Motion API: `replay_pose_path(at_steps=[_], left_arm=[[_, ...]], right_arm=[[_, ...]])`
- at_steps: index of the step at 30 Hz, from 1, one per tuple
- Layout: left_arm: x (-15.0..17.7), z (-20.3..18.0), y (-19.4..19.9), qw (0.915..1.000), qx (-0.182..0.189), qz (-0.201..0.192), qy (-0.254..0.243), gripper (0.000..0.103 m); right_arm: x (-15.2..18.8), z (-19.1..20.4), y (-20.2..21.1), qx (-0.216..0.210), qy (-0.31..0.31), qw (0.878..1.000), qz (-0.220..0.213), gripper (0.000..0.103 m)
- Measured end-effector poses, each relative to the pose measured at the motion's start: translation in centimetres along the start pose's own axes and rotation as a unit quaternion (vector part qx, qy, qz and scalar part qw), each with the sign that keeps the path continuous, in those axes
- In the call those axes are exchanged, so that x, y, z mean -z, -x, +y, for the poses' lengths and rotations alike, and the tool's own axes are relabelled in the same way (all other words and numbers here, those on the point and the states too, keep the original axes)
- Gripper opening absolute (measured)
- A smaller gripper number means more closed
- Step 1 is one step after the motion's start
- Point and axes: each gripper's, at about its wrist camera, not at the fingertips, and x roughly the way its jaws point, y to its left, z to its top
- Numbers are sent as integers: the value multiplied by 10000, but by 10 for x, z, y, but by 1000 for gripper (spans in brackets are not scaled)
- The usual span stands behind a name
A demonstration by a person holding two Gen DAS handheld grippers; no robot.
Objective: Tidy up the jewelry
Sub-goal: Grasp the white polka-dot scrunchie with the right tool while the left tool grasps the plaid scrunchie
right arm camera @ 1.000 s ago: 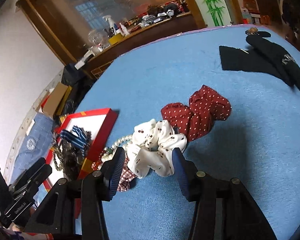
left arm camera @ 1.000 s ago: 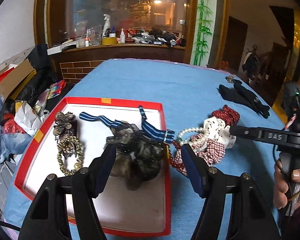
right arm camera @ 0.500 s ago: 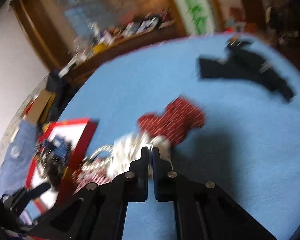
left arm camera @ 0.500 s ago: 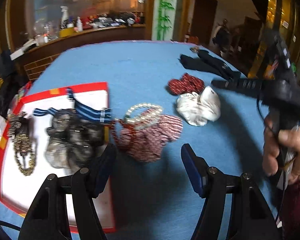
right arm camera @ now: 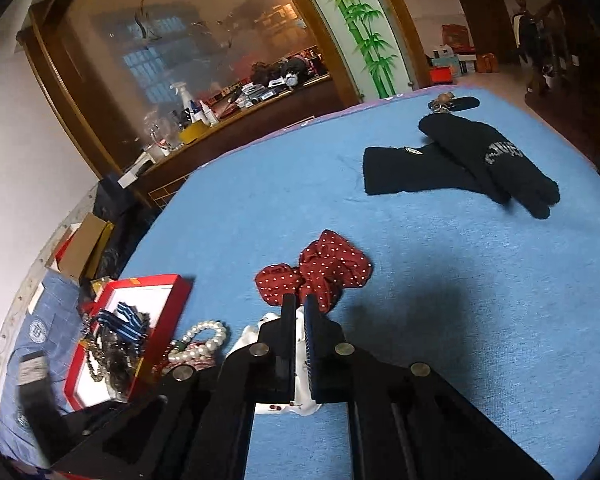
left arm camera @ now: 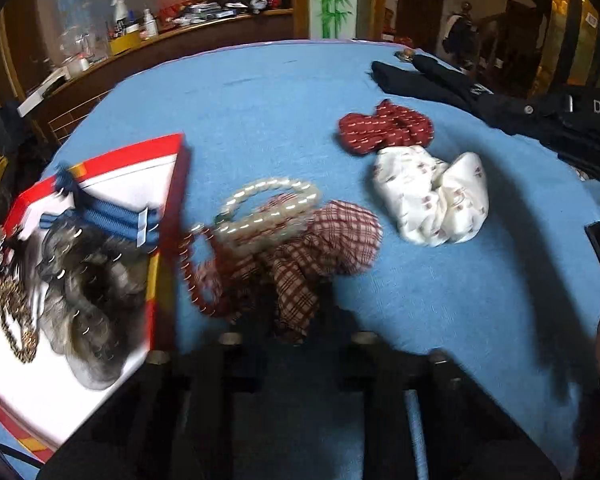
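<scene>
My right gripper (right arm camera: 299,307) is shut on the white cherry-print scrunchie (right arm camera: 300,360), which also shows in the left wrist view (left arm camera: 432,200). A red dotted scrunchie (right arm camera: 320,270) lies just beyond it. My left gripper (left arm camera: 292,320) is blurred, its jaws closed together on the red plaid scrunchie (left arm camera: 324,240). A pearl bracelet (left arm camera: 268,204) and a red bead strand (left arm camera: 196,272) lie with the plaid scrunchie. The red-rimmed white tray (left arm camera: 172,184) at the left holds a grey fur piece (left arm camera: 88,288), a blue striped band (left arm camera: 116,220) and a gold chain (left arm camera: 16,320).
Black gloves (right arm camera: 472,164) and a small keyring (right arm camera: 440,102) lie at the far right of the blue tablecloth (right arm camera: 460,280). Boxes and bags (right arm camera: 84,248) stand on the floor past the left table edge. A cluttered wooden counter (right arm camera: 240,108) runs behind.
My right gripper shut on the white scrunchie and lifted it slightly. My left gripper swung right from the tray to the plaid scrunchie and its jaws closed.
</scene>
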Motion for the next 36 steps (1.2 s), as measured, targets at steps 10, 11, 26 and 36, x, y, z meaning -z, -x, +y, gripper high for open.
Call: replay_pose_path(at_steps=[10,11,26,36], left_arm=[[-12,-8,32,9906,1172,-700,-16,8],[-10,-4,31,9908,1174,-675,51,10],[-2,-24,30,9932,789,-707,-481,66],[-7,-19,18,9932,804,-804,-238,6]], right_arm=[[-2,-18,3,-124,-446,9989,54,16],[-1,-18,1,-159,-475,9987,125,17],[13,-18,-34,77,-486,9938,995,44],[19,1,-25,403,87,9969,676,7]])
